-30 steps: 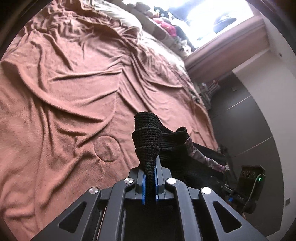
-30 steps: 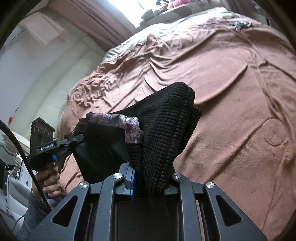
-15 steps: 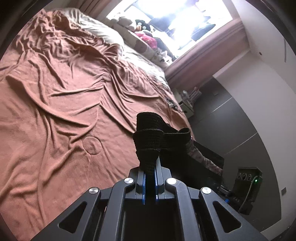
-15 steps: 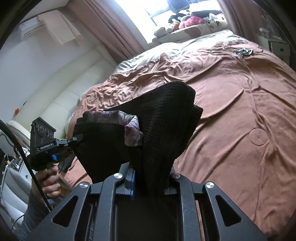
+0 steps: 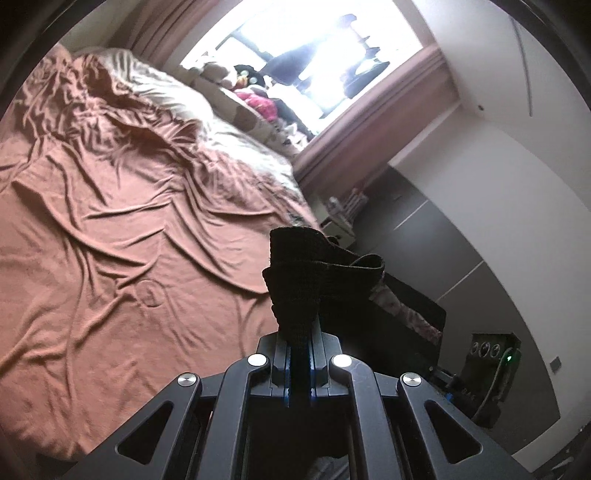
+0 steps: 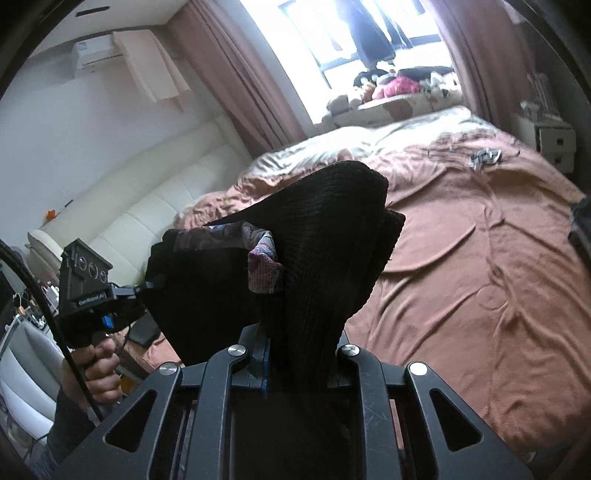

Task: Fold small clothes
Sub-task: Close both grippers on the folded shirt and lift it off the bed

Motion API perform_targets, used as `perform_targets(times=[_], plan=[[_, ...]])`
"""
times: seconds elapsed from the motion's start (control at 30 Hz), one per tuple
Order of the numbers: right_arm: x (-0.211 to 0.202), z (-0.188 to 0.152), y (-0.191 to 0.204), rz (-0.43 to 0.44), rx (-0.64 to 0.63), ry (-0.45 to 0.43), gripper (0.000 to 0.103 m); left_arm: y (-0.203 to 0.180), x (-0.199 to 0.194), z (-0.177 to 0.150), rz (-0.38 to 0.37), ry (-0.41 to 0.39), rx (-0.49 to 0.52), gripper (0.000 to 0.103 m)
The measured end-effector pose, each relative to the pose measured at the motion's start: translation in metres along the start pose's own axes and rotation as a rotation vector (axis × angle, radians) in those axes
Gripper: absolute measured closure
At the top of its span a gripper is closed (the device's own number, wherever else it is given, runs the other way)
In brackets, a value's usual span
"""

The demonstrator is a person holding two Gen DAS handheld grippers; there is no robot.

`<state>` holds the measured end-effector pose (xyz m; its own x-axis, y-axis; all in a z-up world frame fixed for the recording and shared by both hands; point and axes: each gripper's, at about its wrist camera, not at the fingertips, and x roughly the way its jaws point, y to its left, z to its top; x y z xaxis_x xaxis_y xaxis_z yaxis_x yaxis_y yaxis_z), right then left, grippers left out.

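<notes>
Up close, the left gripper (image 5: 300, 363) and right gripper (image 6: 299, 363) each pinch a corner of a black knit garment (image 6: 325, 236), holding it in the air above a wrinkled brown bedspread (image 5: 110, 229). Beyond, a bright window (image 6: 373, 33) with pink curtains (image 6: 236, 70).

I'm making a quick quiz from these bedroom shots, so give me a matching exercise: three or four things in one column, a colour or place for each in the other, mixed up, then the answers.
Things:
1. knit garment
2. bedspread
3. headboard
4. soft toys

Descriptions:
A. cream white, padded
B. on the window ledge
C. black, held off the bed by both hand-held grippers
D. rust brown, wrinkled

Pairs: 1-C, 2-D, 3-A, 4-B
</notes>
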<state>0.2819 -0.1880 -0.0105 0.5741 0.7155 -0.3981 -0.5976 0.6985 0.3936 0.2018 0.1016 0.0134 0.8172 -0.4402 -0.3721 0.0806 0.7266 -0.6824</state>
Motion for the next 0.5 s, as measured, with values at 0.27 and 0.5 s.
perform_targets(times=[0.27, 0.5], plan=[[-0.086, 0.017, 0.001, -0.044, -0.056, -0.09, 0.089, -0.07, -0.012, 0.006, -0.075, -0.025, 0.083, 0.097], [-0.156, 0.026, -0.022, -0.103, -0.066, -0.147, 0.089, -0.136, 0.014, 0.005, -0.14, 0.033, 0.159, 0.097]])
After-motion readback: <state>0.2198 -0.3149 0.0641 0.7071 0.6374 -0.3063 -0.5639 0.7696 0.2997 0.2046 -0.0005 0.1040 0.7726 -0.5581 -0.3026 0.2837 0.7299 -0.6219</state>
